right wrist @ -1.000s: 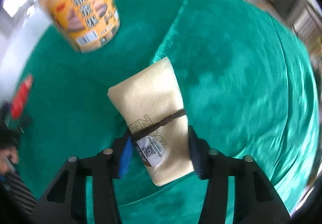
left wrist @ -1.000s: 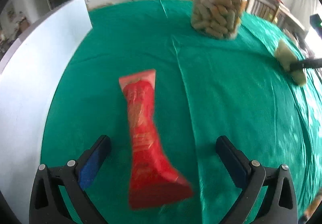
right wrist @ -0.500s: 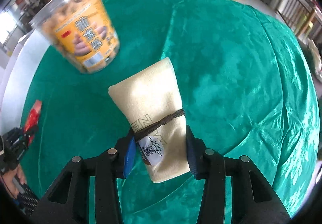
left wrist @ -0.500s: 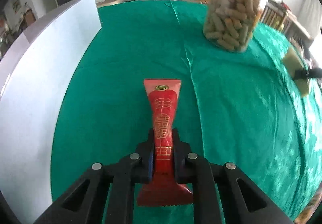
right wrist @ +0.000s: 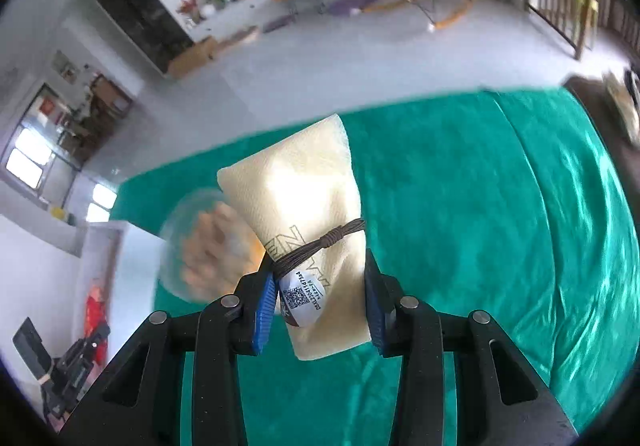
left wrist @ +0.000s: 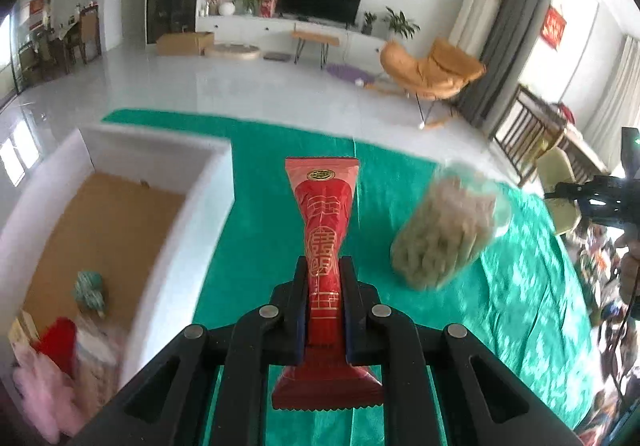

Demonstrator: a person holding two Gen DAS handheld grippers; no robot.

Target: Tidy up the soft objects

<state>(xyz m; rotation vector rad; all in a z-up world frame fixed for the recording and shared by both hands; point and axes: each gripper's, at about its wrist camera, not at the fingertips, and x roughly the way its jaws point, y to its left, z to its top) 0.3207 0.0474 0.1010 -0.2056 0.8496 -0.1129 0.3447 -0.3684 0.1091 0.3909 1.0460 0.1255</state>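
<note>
Red packet (left wrist: 325, 246): long, glossy red pouch with gold characters and a pale pink top band bearing a small gold oval; pinched narrow at its waist, serrated bottom seam flaring below the pads.
Left claw (left wrist: 325, 310): closed tight on the red packet's waist, holding it clear above the counter (left wrist: 272, 205).
Cream bundle (right wrist: 300, 221): soft, pale yellow folded cloth, tied round with dark brown cord, a white tag with a QR code hanging at the knot; grey lettering partly under the cord.
Right claw (right wrist: 320, 310): blue pads at either side of the cream bundle's lower half, jaws closing on it, bundle lifted off the green cloth.
Hard to make out: the snack jar (left wrist: 448, 230) is smeared by motion in both views; in the right view the bundle covers part of it. Printing on the tag is too small to read.
White box (left wrist: 208, 205): open-topped, brown floor, standing at the counter's left side; inside lie a green-and-white soft item (left wrist: 90, 288), something red and pink fluffy pieces, all blurred.
Surroundings: green velvet cloth covers the counter; beyond it a living room with a television (left wrist: 320, 3) and an orange chair (left wrist: 432, 69).
</note>
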